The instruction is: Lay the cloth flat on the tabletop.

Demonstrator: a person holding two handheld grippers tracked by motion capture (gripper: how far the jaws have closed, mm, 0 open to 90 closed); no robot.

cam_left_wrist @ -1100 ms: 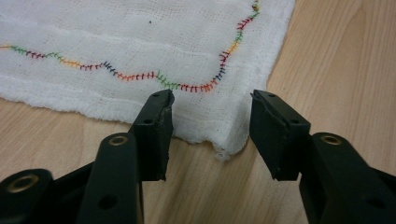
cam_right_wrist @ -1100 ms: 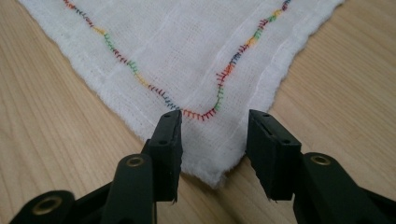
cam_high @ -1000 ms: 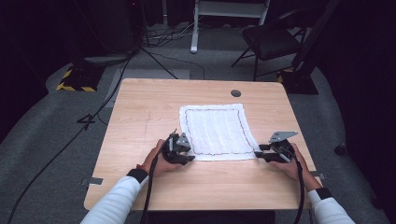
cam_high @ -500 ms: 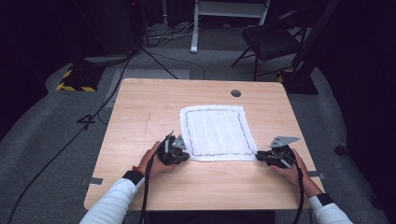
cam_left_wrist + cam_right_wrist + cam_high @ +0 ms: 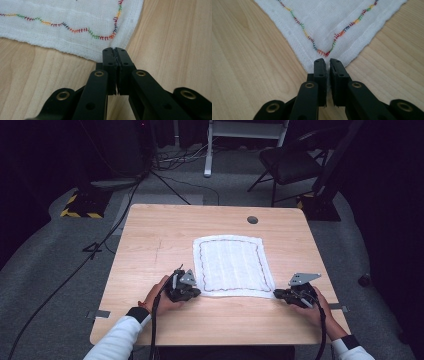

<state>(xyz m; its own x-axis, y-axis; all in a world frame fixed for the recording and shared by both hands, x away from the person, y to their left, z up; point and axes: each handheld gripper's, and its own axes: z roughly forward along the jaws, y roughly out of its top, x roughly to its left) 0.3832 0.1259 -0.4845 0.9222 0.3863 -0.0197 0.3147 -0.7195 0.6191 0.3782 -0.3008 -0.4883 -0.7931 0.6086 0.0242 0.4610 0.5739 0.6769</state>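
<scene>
A white cloth (image 5: 232, 265) with a coloured stitched border lies flat on the wooden table (image 5: 160, 235). My left gripper (image 5: 197, 292) lies low at the cloth's near left corner. In the left gripper view the cloth (image 5: 62, 15) ends at the left gripper (image 5: 115, 51), whose jaws are pressed together on that corner. My right gripper (image 5: 276, 294) is at the near right corner. Its jaws have just been closing, and in the right gripper view the right gripper (image 5: 326, 62) pinches the tip of the cloth (image 5: 332, 20).
A round cable hole (image 5: 252, 219) sits near the table's far edge. Beyond the table stand a dark chair (image 5: 292, 162), a white frame (image 5: 245, 130) and a yellow-and-black striped base (image 5: 80, 207), with cables across the grey floor.
Both hands have drawn a little toward the table's near edge, and the cloth has slid that way with them. Both grippers' jaws have closed on the near corners.
</scene>
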